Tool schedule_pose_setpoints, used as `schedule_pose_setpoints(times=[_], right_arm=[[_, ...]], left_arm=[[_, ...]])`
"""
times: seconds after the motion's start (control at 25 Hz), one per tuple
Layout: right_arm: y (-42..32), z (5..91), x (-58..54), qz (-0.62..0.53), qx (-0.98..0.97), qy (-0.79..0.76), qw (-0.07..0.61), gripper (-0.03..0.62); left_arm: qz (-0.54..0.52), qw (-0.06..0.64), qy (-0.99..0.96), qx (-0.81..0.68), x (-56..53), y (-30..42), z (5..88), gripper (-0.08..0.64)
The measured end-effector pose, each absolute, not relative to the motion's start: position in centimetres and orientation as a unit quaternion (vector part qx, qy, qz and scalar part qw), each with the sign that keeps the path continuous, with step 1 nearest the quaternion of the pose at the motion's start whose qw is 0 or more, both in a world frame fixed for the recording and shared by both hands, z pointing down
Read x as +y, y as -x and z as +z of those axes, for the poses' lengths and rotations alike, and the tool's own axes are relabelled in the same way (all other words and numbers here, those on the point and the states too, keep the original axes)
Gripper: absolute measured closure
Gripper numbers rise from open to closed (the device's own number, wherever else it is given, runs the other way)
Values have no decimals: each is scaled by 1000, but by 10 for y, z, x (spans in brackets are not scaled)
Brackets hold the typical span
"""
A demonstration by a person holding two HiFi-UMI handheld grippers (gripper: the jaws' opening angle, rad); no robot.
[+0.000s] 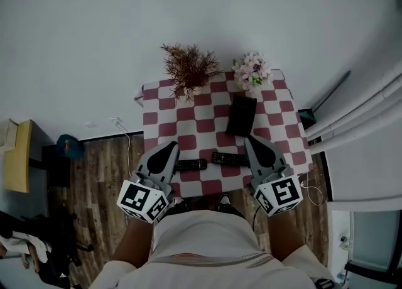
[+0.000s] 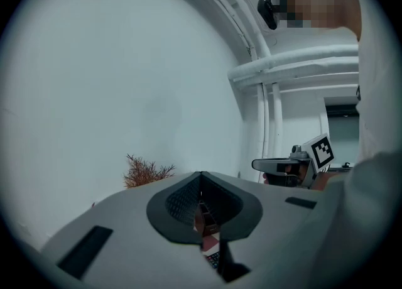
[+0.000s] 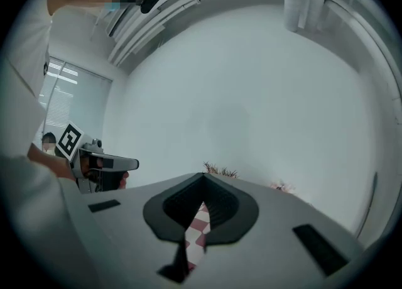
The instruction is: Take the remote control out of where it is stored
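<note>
White wall at the back, wood floor (image 1: 100, 174) below, and a small bench (image 1: 284, 124) with a red-and-white check cloth pushed up against that wall.

Left gripper (image 1: 171, 146): jaws are together with nothing clamped between them. Through the slit in its own view you only get a sliver of cloth and a few remote buttons. Right gripper (image 1: 252, 139): same deal, jaws pressed together and empty, just check cloth showing past them. Both sit side by side over the bench's near edge, pointing at the wall.

Between them are two black remotes, both out in the open on the cloth by the near edge. The left remote (image 1: 191, 164) is just beside the left gripper and the right remote (image 1: 228, 158) is just beside the right one, the two nearly end to end.

Behind the right remote, toward mid-bench, there's a black case (image 1: 241, 115); can't tell if it's open. Along the far edge there's a dried brown plant (image 1: 188, 68) on the left and a pinkish-white bouquet (image 1: 252, 71) on the right. White pipes (image 1: 352, 115) run past the bench's right side.
</note>
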State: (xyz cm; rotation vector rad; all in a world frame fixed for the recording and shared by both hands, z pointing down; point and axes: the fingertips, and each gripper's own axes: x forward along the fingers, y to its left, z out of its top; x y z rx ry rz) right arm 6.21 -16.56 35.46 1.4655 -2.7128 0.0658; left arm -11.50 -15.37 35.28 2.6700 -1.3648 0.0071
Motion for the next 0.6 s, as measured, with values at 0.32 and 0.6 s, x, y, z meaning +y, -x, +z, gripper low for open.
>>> schedule_pose_setpoints(times=[0.32,0.6], right_arm=[[-60,343,-169,25,-878,-477,2,580],[-57,342,-172,28,-877,-479,1,580]], left_arm=[[6,71,-889,-453,-155,116,352,552],[4,68,-890,-451,-156,117,352,552]])
